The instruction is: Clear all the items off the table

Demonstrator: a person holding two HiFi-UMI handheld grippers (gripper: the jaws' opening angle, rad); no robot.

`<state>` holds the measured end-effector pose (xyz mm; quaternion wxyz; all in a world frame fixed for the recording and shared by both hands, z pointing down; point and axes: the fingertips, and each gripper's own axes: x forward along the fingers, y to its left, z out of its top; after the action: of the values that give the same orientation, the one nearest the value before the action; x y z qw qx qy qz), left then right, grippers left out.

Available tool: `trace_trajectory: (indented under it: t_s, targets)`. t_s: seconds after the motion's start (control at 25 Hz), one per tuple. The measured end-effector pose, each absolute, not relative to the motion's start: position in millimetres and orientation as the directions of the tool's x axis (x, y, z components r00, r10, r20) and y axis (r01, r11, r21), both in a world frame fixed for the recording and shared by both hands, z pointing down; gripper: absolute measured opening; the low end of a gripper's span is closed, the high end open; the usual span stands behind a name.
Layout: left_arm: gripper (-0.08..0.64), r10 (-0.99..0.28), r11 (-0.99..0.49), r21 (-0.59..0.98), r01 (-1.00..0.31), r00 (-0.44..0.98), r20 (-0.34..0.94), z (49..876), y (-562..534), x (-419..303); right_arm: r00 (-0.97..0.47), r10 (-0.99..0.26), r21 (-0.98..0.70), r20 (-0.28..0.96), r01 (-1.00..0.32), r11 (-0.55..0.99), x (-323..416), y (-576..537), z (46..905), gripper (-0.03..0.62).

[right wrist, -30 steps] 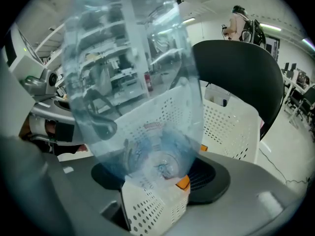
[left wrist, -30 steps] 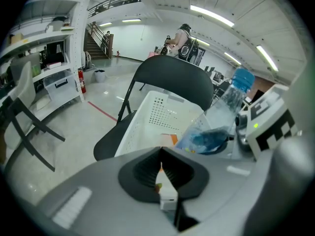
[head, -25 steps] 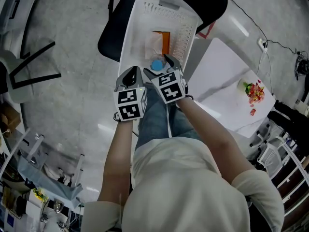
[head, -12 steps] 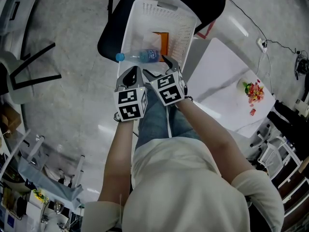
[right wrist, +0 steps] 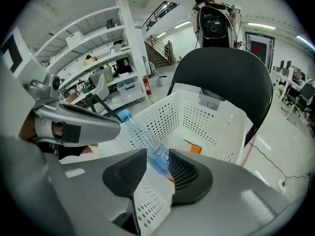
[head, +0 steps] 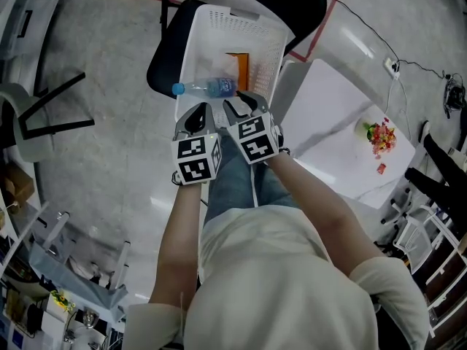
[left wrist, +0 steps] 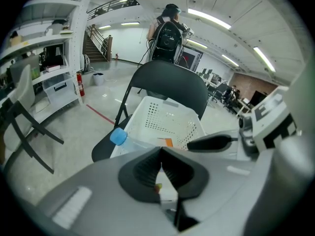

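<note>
**Bottle down in the basket, table not yet cleared**

On the right gripper [right wrist: 158, 154]: jaws just now closing, down to a narrow gap, clamped on nothing. Straight beyond that gap, in line with it but not between the pads: the plastic bottle [head: 211, 87]. On its side in the white basket [head: 241, 22] on the black chair [head: 162, 68]. Long axis across the basket from side to side, blue cap poking out over the left rim, body close to an orange packet [head: 241, 67] deeper inside. Just ahead of both grippers, touched by neither.

On the left gripper [left wrist: 161, 150]: jaws together at the tips, nothing held. Close beside the right one, above the near rim of the basket.

Judged from this: bottle delivered, no more work at the basket.

To the person's right, the white table [head: 328, 115], with a small heap of coloured things [head: 381, 135] near the edge away from the basket, and one little red piece [head: 381, 168] just beside the heap. Too small to name.

Well apart from both grippers, off to the right side, therefore nearer to the right hand than to the left. Next, probably a turn to that side, with the right jaws opened wide again before reaching. No clear long axis to the heap, so likely no special angle of approach needed.
</note>
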<state>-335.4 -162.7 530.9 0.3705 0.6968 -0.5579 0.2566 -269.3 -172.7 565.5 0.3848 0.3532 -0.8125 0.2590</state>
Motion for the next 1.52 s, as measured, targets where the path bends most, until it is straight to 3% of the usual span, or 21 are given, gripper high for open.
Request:
trace_trajectory:
  t_s: [0.2, 1.04, 1.52]
  targets:
    - [0.009, -0.595, -0.12, 0.23, -0.966, 0.255, 0.762, 522.1, -159.2, -326.9, -0.421, -0.429, -0.107, 0.8, -0.802, 0.588, -255.0, -174.2, 553.5, -0.002]
    - [0.009, -0.621, -0.251, 0.226, -0.941, 0.336, 0.708, 470.0, -145.4, -284.0, -0.361, -0.549, -0.055, 0.754, -0.868, 0.494, -207.3, -151.1, 500.5, -0.002]
    - [0.009, -0.589, -0.369, 0.226, -0.901, 0.415, 0.693, 450.0, -130.1, -224.3, -0.277, -0.628, -0.041, 0.728, -0.931, 0.363, -135.4, -132.0, 477.9, -0.002]
